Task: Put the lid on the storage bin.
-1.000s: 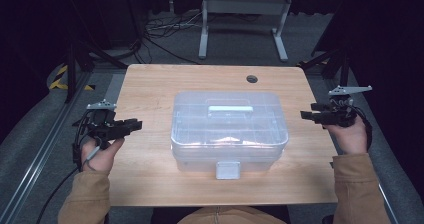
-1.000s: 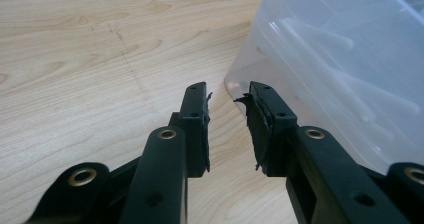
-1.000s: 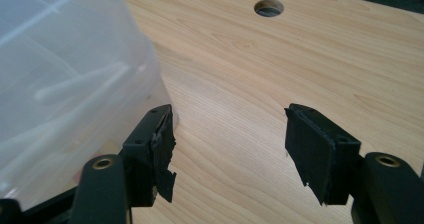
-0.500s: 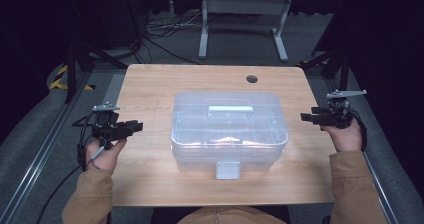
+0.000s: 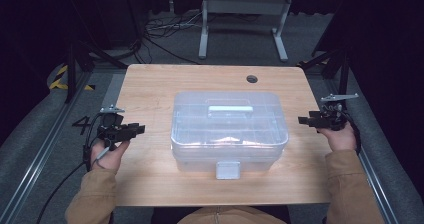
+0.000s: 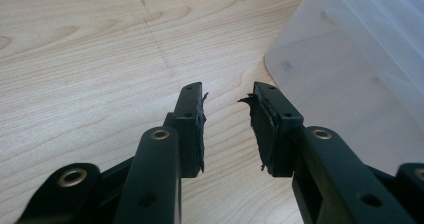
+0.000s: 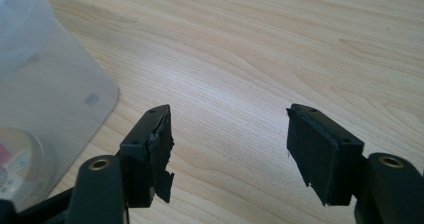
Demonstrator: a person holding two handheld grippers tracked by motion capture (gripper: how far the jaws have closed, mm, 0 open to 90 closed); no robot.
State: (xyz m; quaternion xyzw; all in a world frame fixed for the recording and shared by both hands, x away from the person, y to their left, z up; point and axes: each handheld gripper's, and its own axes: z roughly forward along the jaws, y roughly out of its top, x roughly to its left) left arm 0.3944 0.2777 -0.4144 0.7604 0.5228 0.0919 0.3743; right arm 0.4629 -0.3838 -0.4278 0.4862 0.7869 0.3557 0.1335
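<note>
box (image 5: pixel 229 129) mid-table (image 5: pixel 150 84), left tool (image 5: pixel 139 129) and right tool (image 5: pixel 303 120) flanking (both apart)

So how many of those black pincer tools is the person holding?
2. The left hand-held gripper is at the table's left edge, the right hand-held gripper at its right edge. Both are open, empty, and point inward at the clear plastic box between them.

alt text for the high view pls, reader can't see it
A clear plastic lidded storage box sits mid-way on a light wooden table. The left tool and right tool flank it, both open and empty, held by hands in tan sleeves.
</note>
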